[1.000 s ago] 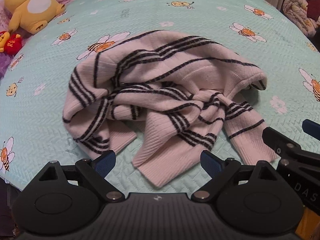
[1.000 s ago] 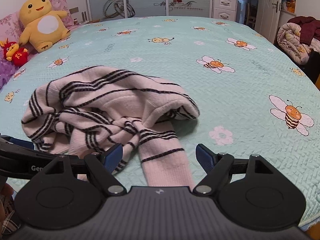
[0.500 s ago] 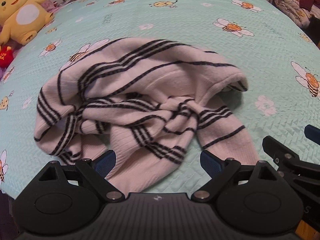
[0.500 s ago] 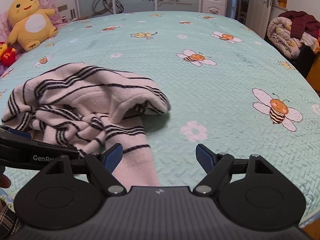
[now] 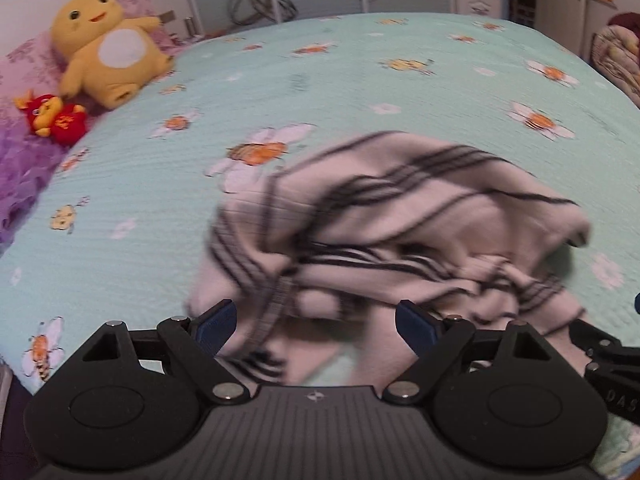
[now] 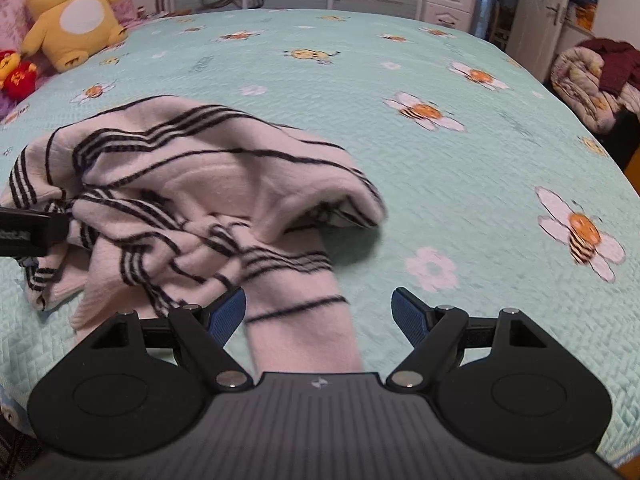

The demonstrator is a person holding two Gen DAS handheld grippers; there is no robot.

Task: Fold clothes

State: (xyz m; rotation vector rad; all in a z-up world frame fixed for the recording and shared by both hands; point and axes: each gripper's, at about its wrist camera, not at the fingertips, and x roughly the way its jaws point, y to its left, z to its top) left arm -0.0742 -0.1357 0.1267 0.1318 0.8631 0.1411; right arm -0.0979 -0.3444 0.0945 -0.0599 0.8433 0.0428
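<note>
Our left gripper (image 5: 314,322) and right gripper (image 6: 318,310) hang wide, empty, over the striped sweater (image 6: 192,208) crumpled on the bee-print bedspread (image 6: 460,184); pinching tangled layers could drag the whole heap.

Left tool (image 5: 316,326) jaws wide, just narrowing, right tool (image 6: 318,314) jaws wide

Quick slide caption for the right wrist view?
Open right gripper hovers over sleeve of crumpled striped sweater on bee-print bedspread.
</note>
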